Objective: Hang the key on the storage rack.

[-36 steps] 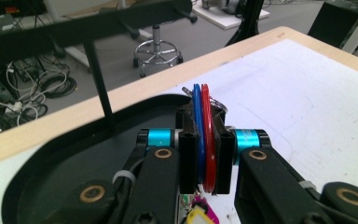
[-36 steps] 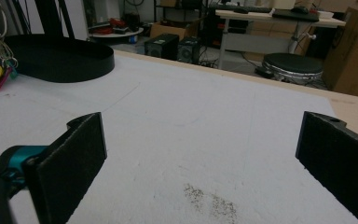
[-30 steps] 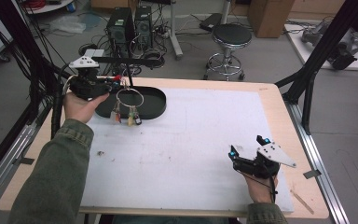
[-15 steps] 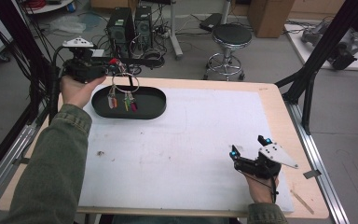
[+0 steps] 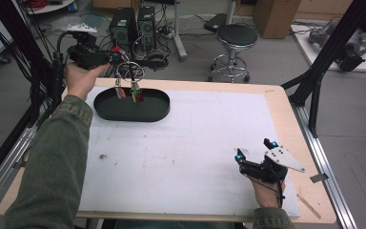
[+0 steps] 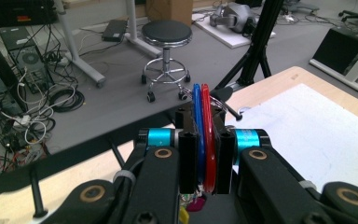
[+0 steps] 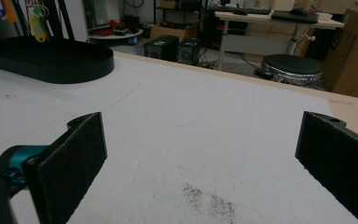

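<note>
My left gripper (image 5: pixel 116 58) is held above the far left corner of the table, shut on two flat plastic tags, one blue (image 6: pixel 196 121) and one red (image 6: pixel 208 135). A metal key ring (image 5: pixel 129 70) hangs from them. Several coloured tags (image 5: pixel 133 91) dangle from it over the black oval tray (image 5: pixel 124 114), clear of the tray floor. The same bunch of tags (image 7: pixel 37 23) shows far off in the right gripper view, above the tray (image 7: pixel 51 65). My right gripper (image 5: pixel 253 149) rests near the table's front right, open and with nothing between its pads (image 7: pixel 74 154).
A white mat (image 5: pixel 195 143) covers most of the wooden table (image 5: pixel 286 95). A round stool (image 5: pixel 236 38) and computer towers (image 5: pixel 133 24) stand on the floor beyond the far edge. Black frame posts (image 5: pixel 319 71) rise at the right.
The left gripper has risen and drawn back toward the far left edge, lifting the ring and its tags up out of the tray. The right gripper has stayed put.
</note>
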A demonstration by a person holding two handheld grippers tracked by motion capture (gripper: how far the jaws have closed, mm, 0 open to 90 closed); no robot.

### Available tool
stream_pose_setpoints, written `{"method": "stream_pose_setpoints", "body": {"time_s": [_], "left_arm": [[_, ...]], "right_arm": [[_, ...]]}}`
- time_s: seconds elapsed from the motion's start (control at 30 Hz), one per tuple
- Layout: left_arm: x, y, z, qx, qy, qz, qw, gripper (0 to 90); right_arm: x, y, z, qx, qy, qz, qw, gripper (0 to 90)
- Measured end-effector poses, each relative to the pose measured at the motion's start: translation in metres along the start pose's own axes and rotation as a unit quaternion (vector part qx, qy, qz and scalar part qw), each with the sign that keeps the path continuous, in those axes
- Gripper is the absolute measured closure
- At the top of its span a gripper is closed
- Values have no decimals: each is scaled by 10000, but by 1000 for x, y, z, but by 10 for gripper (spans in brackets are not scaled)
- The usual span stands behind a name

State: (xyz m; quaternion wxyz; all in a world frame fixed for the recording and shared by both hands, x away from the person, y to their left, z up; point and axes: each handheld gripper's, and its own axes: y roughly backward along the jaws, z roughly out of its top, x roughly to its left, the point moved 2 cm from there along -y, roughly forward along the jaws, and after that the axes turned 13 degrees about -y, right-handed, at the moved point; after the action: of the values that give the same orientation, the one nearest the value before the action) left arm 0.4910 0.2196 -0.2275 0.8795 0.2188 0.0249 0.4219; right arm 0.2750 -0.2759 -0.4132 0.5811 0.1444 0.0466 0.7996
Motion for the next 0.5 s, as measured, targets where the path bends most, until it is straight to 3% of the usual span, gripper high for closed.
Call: {"method": "stream_pose_setpoints", "body": {"time_s": [0.17, 0.5], "left_arm": [[2, -13, 6, 132, -67, 26, 9999, 844], [8, -32, 0, 260, 61, 129, 9996, 844]], "right_arm": [[0, 1, 0, 0, -15, -1, 10000, 8], [-3, 3, -1, -16, -37, -22, 10000, 7]]}}
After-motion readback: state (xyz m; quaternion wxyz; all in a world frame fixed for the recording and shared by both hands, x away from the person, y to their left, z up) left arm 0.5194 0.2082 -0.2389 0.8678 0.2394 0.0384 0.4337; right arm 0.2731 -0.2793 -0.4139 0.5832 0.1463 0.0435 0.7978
